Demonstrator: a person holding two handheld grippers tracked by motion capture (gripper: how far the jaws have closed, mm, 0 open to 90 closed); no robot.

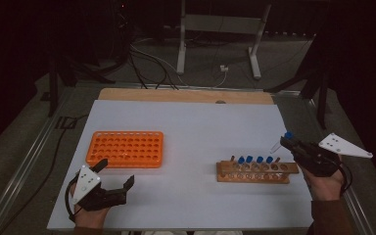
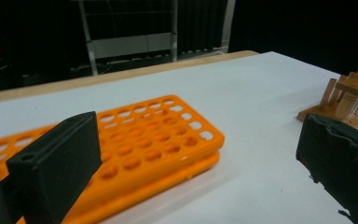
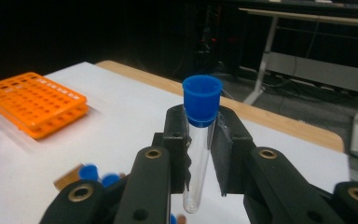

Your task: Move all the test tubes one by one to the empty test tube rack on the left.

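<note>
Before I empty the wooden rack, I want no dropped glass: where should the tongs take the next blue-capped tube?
Grip the tube just under its blue cap, coming from straight above. It stands upright in the wooden rack, and neighbours crowd its sides, so only the top is free, I'd judge.

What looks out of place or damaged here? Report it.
Nothing is spilled or askew. One oddity: the pad on one jaw of the left gripper has a ragged, torn edge. The test tube is clamped in the right gripper, out of the wooden rack; the orange rack lies flat.
</note>
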